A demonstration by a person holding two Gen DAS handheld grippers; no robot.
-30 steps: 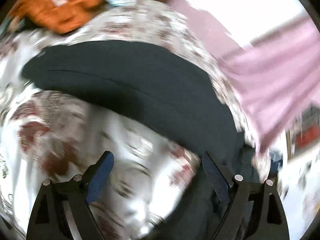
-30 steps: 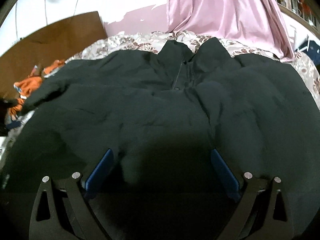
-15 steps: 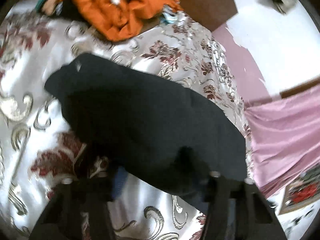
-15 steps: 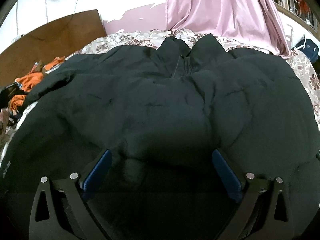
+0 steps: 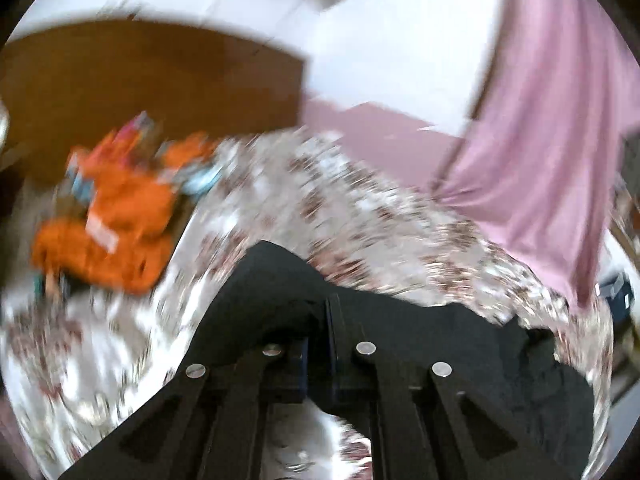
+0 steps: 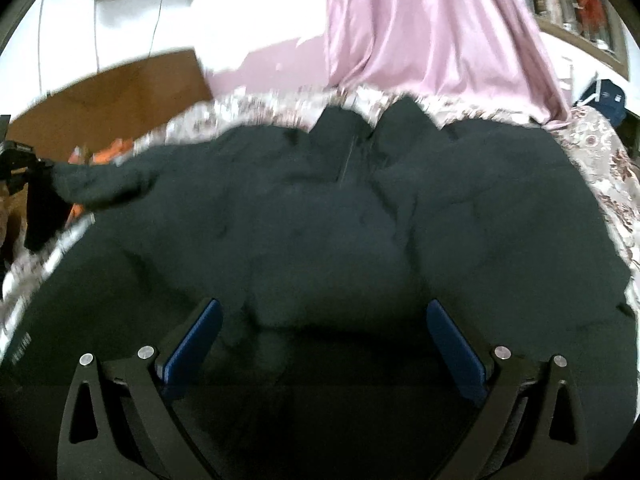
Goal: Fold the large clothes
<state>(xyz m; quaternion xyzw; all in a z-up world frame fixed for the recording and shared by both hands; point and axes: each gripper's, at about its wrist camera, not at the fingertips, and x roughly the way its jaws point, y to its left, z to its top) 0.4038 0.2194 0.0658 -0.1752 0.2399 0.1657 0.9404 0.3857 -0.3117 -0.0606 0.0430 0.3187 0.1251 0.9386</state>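
Clamped nearly closed, the left claw (image 5: 320, 344) pinched a fold of the black jacket's sleeve (image 5: 276, 276) between its pads, the dark fabric draped over and around both fingers. In the right wrist view that same claw (image 6: 38, 188) showed at the far left, with the sleeve end (image 6: 100, 184) lifted off the bed and drawn out towards it. The right claw (image 6: 324, 344) stood wide open, its blue pads (image 6: 196, 344) well apart, hovering over the near part of the jacket with nothing gripped between them.

The black jacket (image 6: 320, 240) lay spread front-up across the bed, collar (image 6: 360, 124) at the far side and the zip running down its middle. It covered most of the floral bedspread (image 5: 360, 216), whose pattern showed along the far and right edges. A crumpled orange garment (image 5: 120, 232) sat on the bedspread to the far left, well apart from the jacket, with other small items around it too blurred to tell. Behind it stood a brown headboard (image 5: 152, 76). A pink curtain (image 6: 420, 24) hung at the far right, against a white and pink wall.
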